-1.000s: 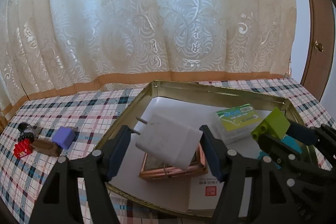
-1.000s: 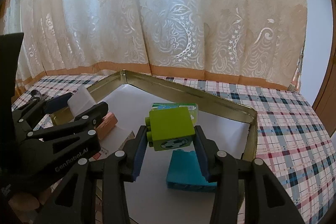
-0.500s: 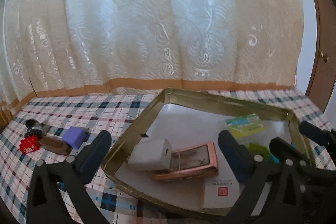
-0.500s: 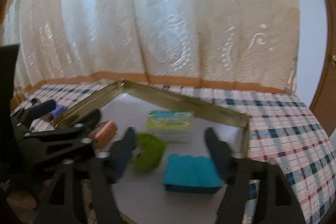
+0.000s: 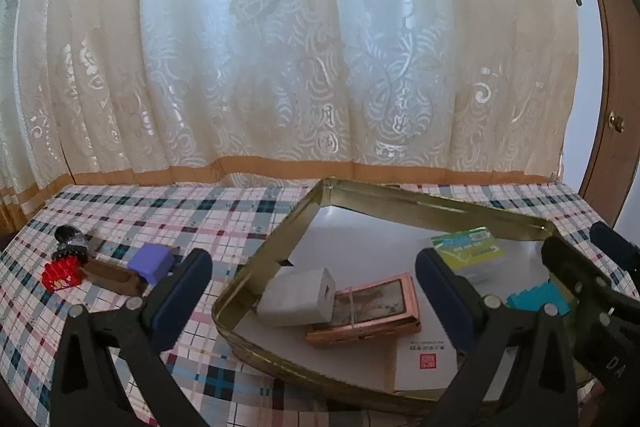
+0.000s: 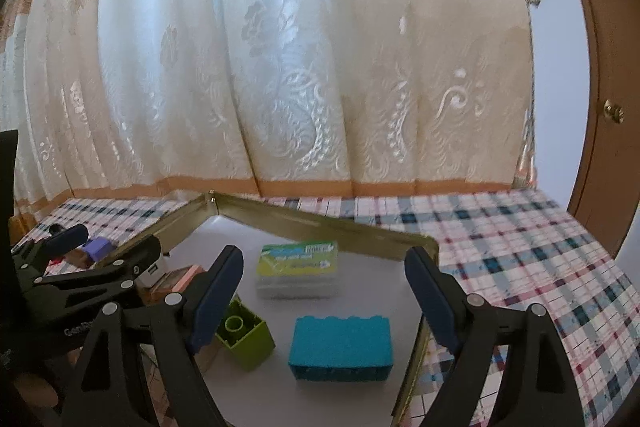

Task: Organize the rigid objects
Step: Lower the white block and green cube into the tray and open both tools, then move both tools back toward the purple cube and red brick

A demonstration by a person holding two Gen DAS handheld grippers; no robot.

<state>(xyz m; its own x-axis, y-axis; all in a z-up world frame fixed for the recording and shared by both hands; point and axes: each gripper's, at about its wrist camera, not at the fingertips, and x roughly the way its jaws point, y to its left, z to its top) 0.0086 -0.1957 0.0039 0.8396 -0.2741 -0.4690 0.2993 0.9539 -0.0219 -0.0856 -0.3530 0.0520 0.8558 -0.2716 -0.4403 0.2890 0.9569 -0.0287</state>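
Observation:
A gold-rimmed tray [image 5: 276, 251] holds a white charger [image 5: 296, 297] leaning on a copper-framed case [image 5: 372, 307]. It also holds a green-labelled clear box [image 6: 298, 269], a teal block [image 6: 340, 347] and a lime green brick [image 6: 246, 337] lying on its side. My left gripper [image 5: 312, 267] hangs open above the charger, touching nothing. In the right wrist view my right gripper [image 6: 324, 259] is open over the tray with the brick beside its left finger, free of it.
On the plaid cloth left of the tray lie a purple block [image 5: 152, 261], a brown piece [image 5: 112, 275], a red brick [image 5: 60, 273] and a small black object [image 5: 70, 241]. A white card with a red stamp [image 5: 424, 359] lies in the tray. A curtain hangs behind.
Both grippers opened. The left let the white charger drop onto the copper case; the right let the green brick fall into the tray beside the teal block. Both have lifted back slightly.

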